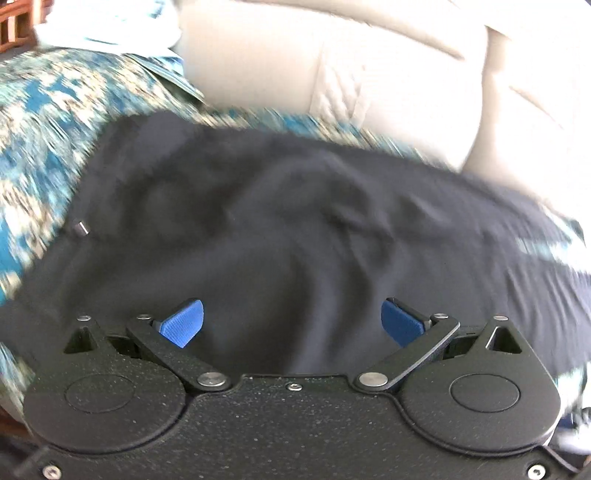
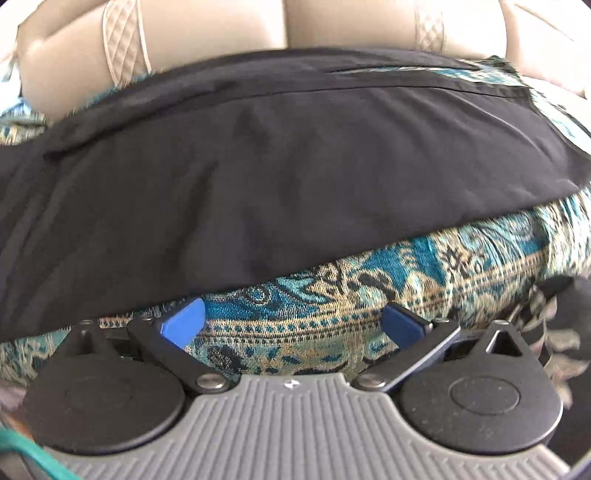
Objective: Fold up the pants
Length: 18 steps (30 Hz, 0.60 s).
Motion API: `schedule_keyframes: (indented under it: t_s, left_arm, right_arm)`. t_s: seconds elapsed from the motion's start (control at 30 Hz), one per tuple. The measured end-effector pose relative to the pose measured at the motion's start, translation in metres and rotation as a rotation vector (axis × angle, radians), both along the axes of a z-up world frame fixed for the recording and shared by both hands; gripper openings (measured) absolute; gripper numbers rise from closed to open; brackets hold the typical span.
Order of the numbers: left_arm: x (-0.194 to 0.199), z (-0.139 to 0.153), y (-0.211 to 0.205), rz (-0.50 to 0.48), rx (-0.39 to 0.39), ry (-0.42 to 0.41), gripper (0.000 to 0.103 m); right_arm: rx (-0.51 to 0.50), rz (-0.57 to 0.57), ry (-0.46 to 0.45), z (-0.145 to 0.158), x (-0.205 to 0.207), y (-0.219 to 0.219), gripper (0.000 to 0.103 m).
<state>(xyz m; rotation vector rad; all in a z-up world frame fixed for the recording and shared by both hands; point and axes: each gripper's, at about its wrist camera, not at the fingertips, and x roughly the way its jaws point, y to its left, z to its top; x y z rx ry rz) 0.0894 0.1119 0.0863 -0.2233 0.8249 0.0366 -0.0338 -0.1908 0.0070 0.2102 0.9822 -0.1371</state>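
Observation:
Black pants (image 1: 280, 221) lie spread on a teal and beige patterned cover (image 1: 44, 122). In the left wrist view my left gripper (image 1: 291, 323) is open just above the wrinkled black cloth, its blue pads (image 1: 184, 323) wide apart and holding nothing. In the right wrist view the pants (image 2: 277, 177) stretch across as a folded band with a seam near the far edge. My right gripper (image 2: 293, 325) is open over the patterned cover (image 2: 351, 291), just in front of the pants' near edge, holding nothing.
Cream sofa cushions (image 1: 332, 62) rise behind the pants, also in the right wrist view (image 2: 214, 26). A wooden rail (image 1: 11, 22) shows at the far left. A small metal piece (image 1: 81, 227) sits on the pants' left edge.

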Motion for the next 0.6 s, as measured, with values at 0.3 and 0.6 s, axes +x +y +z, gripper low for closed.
schedule_keyframes:
  t_s: [0.3, 0.6]
  left_arm:
    - [0.106, 0.004, 0.096, 0.324, -0.038, 0.005, 0.103]
    - [0.194, -0.030, 0.142, 0.478, -0.083, 0.040, 0.103]
  right_arm:
    - [0.082, 0.010, -0.114, 0.048, 0.036, -0.016, 0.103]
    - [0.016, 0.015, -0.196, 0.089, 0.137, 0.007, 0.103]
